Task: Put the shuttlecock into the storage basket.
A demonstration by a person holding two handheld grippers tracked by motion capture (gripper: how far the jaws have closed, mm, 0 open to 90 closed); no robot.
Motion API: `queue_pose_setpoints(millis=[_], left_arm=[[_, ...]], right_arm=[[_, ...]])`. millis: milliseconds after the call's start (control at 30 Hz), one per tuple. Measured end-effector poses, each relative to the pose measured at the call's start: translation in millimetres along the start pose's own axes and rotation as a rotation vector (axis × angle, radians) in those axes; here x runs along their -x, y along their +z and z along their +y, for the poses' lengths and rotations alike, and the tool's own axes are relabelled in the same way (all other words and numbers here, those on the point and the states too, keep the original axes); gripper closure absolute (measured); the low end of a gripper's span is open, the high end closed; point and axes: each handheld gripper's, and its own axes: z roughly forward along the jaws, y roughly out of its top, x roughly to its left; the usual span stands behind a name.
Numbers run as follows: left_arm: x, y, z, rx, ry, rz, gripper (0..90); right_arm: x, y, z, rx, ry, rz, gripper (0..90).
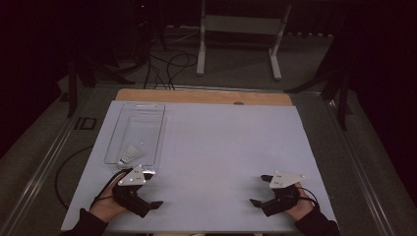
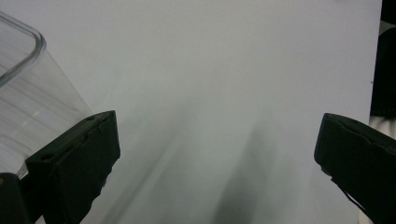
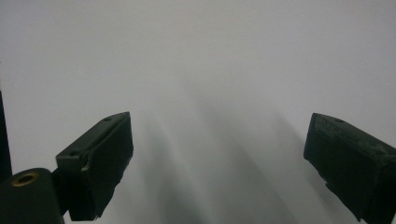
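We start with the table (image 1: 221, 147), covered by a white sheet that reaches almost to its far wooden edge. On the left half of it lies a clear plastic tray (image 1: 120, 129), long and shallow, running away from us; a small white crumpled-looking thing (image 1: 131, 155) sits inside at the tray's near end, too small for us to tell what it is. Just this side of that near end we hold the left tool (image 1: 153, 197), its jaws spread wide with nothing between them; in the left gripper view the tray's rounded corner (image 2: 28, 84) rises just beside the left jaw, and we cannot tell if they touch. Well apart, near the right front corner of the table, we hold the right tool (image 1: 259, 191), jaws likewise spread and empty, over bare white sheet.
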Motion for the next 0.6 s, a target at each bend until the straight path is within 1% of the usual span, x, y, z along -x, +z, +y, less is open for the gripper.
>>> queue_pose_setpoints(millis=[67, 200, 467, 600], left_arm=[[1.0, 0.3, 0.8, 0.001, 0.004, -0.004, 1.0], [1.7, 1.2, 3.6, 0.03, -0.018, -0.008, 1.0], [0.8, 4.3, 2.7, 0.033, -0.02, 0.009, 1.1], [1.4, 4.9, 3.3, 0.031, -0.018, 0.006, 1.1]], right_arm=[[-0.1, 0.3, 0.1, -0.002, -0.001, -0.002, 8.2], [-0.3, 0.4, 0.7, -0.001, -0.003, 0.0, 8.2], [-0.3, 1.5, 0.9, -0.009, 0.0, 0.002, 8.2], [-0.9, 1.2, 1.2, -0.004, -0.001, 0.004, 8.3]])
